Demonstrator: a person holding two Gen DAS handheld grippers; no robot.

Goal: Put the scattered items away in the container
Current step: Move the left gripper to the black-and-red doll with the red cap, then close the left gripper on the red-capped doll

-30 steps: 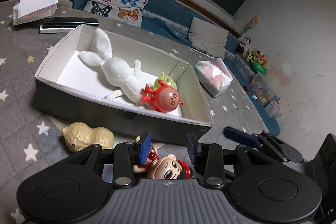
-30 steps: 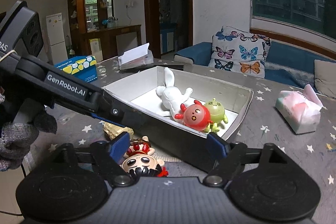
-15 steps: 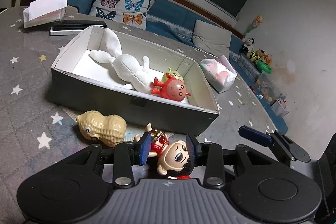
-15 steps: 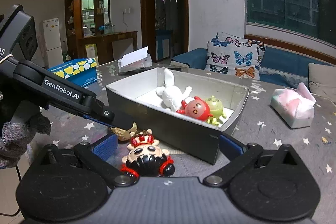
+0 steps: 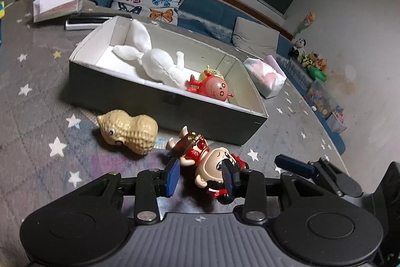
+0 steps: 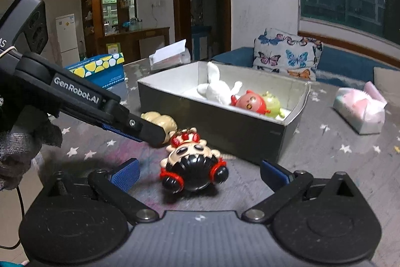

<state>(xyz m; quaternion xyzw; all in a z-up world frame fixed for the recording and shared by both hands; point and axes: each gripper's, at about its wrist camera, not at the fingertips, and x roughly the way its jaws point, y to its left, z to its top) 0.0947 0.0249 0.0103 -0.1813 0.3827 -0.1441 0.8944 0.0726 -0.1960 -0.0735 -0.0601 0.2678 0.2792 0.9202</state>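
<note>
The small hard-plastic doll with black hair buns and red dress (image 5: 212, 167) lies on the star-patterned grey tabletop (image 5: 37, 116), just before the grey cardboard box (image 5: 165, 101). The left gripper (image 5: 200, 175) brackets its head, jaws parted, not visibly clamped. The right gripper (image 6: 200, 173) is spread wide. The doll looks light, rigid and glossy; its rounded head may slip, so gripping across the head seems best.

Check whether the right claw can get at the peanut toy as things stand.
Probably not directly: the peanut toy sits behind the left claw, which crosses in front of it, and the doll lies between the fingers of the open right claw, blocking a straight approach.
</note>
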